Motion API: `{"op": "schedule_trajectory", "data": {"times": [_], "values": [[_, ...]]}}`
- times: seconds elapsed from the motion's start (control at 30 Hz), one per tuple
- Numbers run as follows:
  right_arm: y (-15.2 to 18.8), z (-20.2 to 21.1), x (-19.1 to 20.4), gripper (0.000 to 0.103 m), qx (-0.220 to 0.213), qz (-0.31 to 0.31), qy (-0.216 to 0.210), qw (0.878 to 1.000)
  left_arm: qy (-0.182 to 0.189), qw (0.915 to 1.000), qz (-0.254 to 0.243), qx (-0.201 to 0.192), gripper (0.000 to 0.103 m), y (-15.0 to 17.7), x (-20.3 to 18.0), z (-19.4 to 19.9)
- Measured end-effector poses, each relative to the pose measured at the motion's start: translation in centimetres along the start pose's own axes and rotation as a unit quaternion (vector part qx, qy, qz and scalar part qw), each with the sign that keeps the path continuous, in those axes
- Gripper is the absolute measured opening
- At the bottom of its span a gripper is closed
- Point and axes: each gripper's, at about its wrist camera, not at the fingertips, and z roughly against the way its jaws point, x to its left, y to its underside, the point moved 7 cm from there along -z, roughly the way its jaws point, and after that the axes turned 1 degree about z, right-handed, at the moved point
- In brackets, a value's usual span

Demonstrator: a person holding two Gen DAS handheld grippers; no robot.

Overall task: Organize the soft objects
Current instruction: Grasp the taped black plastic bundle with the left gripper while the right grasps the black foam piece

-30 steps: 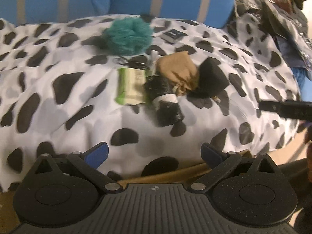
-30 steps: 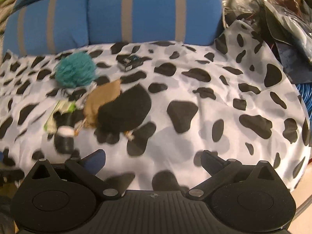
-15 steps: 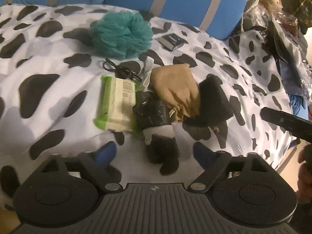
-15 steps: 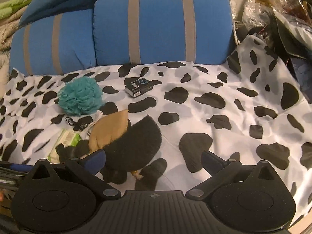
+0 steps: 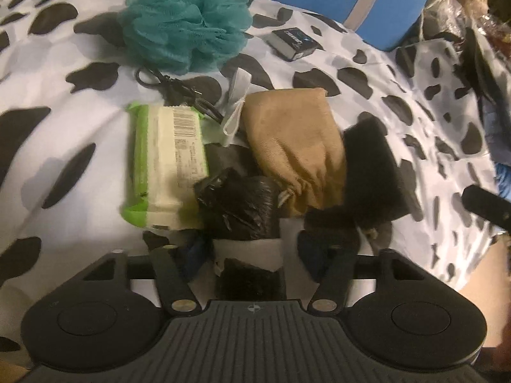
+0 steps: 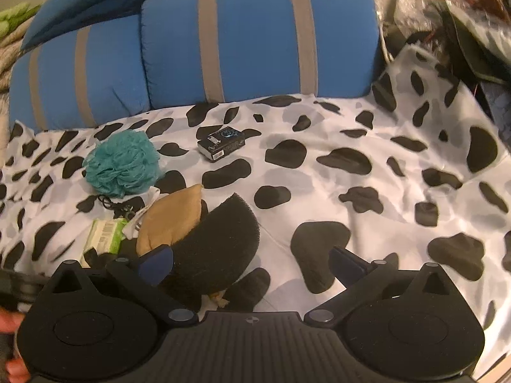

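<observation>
On a cow-print sheet lies a pile: a teal mesh pouf, a green wipes pack, a tan cloth pouch, a black sponge and a black plastic roll with a white band. My left gripper is open, its fingers either side of the black roll. My right gripper is open, low over the sheet, its left finger by the black sponge. The pouf, tan pouch and wipes pack lie to its left.
A small black box lies on the sheet behind the pile, also in the right wrist view. Blue striped cushions line the back. Clutter and bags sit at the right. A black keyring lies by the pouf.
My left gripper has moved forward and down onto the pile, so the black roll now sits between its open fingers. My right gripper has moved closer to the black sponge.
</observation>
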Motion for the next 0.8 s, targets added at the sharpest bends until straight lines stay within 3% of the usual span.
{"op": "schedule_trajectory", "data": {"times": [0.13,0.43,0.6,0.8], "values": [[-0.5,-1.4,-0.1,0.103,0.020,-0.030,-0.018,0.999,0.009,0.9999,0.005,-0.010,0.041,-0.3,-0.3,1.3],[-1.4,-4.9,0.4,0.103,0.059,-0.088,-0.054,0.993,0.006,0.9970,-0.032,-0.070,0.041,-1.7,-2.2,6.6],[-1.3,-7.5,-0.2,0.102,0.090,-0.142,-0.065,0.984,-0.001,0.9943,-0.039,-0.099,0.041,-2.4,-1.7,8.4],[-0.6,-10.4,-0.5,0.089,0.132,-0.201,-0.071,0.968,0.000,0.9936,-0.037,-0.107,0.041,-2.5,-0.8,9.2]]}}
